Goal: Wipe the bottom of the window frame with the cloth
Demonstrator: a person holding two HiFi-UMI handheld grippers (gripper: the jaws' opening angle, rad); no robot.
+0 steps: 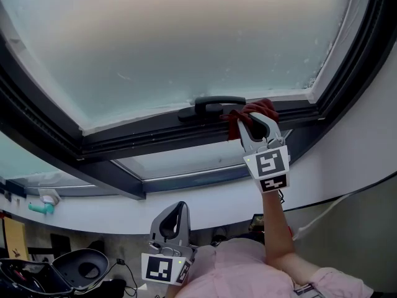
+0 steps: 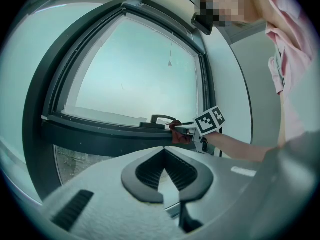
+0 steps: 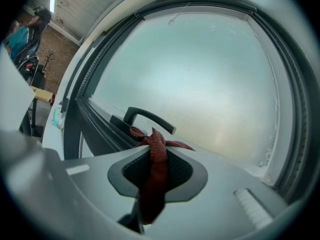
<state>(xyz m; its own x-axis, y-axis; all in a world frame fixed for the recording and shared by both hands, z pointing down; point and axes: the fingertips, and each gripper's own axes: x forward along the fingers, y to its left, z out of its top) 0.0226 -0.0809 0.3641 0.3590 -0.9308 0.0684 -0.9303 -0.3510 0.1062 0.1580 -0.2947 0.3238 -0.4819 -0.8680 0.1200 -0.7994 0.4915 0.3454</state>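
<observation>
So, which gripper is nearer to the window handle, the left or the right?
Right. The right gripper, shut on the red cloth, is up at the frame, just beside the window handle. The left gripper, shut and empty, hangs far below it.

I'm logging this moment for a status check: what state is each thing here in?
window frame: looks closed
window handle: lying level along the frame
red cloth: gripped, against the frame beside the handle
right gripper: fingers shut on the red cloth
left gripper: shut, empty, held low
</observation>
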